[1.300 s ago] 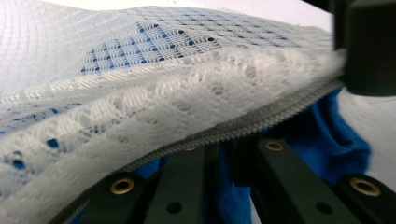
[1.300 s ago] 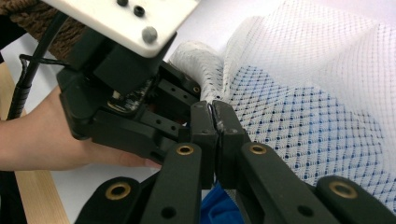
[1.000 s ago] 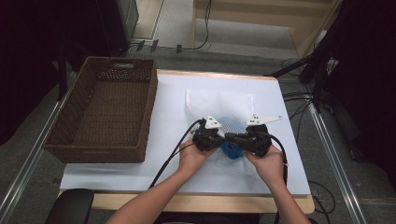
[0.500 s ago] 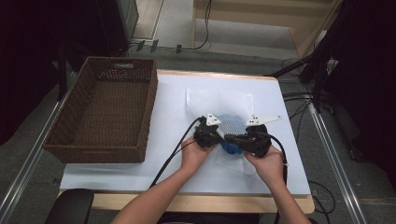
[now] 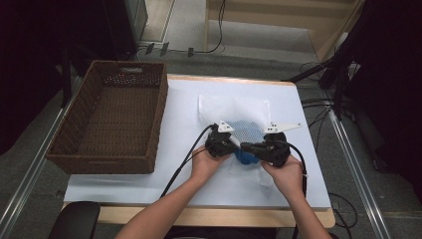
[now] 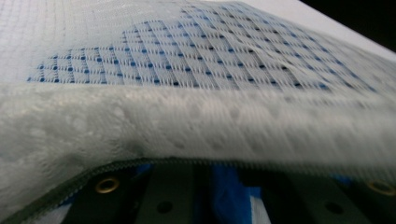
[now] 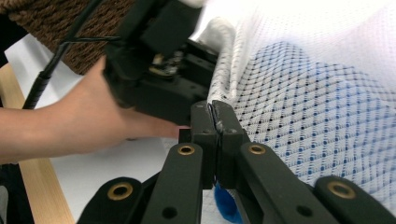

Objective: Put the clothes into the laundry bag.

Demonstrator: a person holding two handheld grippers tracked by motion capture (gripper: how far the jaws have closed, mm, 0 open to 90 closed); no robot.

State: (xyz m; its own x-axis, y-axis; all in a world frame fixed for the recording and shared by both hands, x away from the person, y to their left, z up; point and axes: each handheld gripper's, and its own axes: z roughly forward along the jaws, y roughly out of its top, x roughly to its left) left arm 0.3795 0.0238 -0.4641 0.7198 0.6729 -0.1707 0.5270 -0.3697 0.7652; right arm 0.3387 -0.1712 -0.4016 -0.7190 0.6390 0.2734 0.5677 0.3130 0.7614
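While left gripper (image 5: pixel 230 144) jaws just been opening under mesh bag (image 5: pixel 249 130), right gripper (image 7: pixel 215 122) clamps bag edge.

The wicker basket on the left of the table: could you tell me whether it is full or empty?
Empty. In the high view the wicker basket shows its bare woven floor from wall to wall, with nothing lying in it.

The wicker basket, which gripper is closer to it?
Left. The left gripper sits on the mesh bag on the wicker basket's side; the right gripper is farther off.
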